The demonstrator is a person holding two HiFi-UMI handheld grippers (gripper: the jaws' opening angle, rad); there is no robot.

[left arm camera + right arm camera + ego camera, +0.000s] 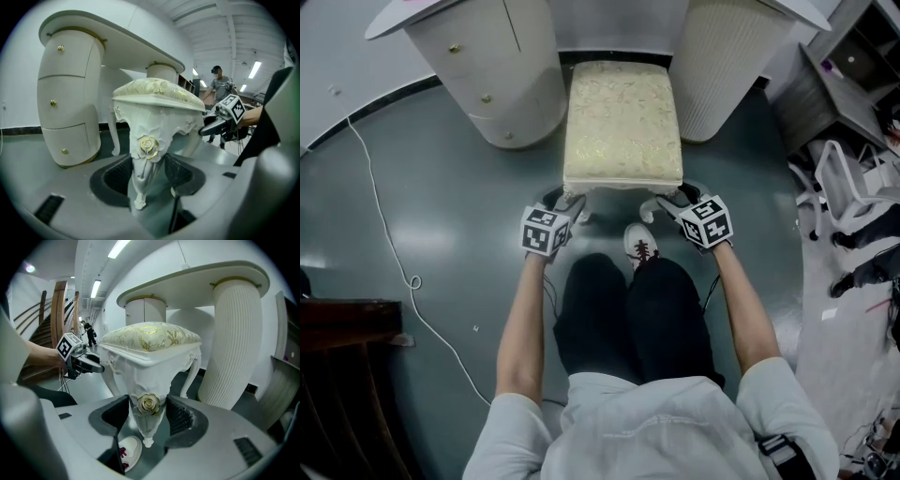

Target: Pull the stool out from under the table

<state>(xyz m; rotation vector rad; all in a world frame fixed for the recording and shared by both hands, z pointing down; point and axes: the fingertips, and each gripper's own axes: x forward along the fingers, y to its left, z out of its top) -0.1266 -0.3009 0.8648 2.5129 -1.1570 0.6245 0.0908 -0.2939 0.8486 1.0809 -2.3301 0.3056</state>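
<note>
Holding the stool (622, 122) by its two near legs, we look down on its cream, gold-patterned cushion. It stands on the grey floor (441, 206), its far end between the two pedestals of the white desk (441, 14) and its near end sticking out toward our knees. The left gripper (567, 202) has its jaws pinching the near left leg just under the carved gold rose (148, 144), with the dark pads against the white wood on both sides. The right gripper (675, 200) does the same on the near right leg, where the jaws close on the knee right at its own rose (149, 403). Each gripper points forward and somewhat down, and each shows in the other's view across the front rail.

Our white shoe (640, 246) with dark red laces sits on the floor between the two held legs, just behind the stool's front edge. The drawer pedestal (487, 75), with small gold knobs, stands beside the stool on the left, and the ribbed pedestal (722, 66) beside it on the right. A thin white cable (389, 244) trails over the floor well to the left, near a dark wooden chair (347, 328). In the left gripper view, a person (219, 86) stands far back in the room.
</note>
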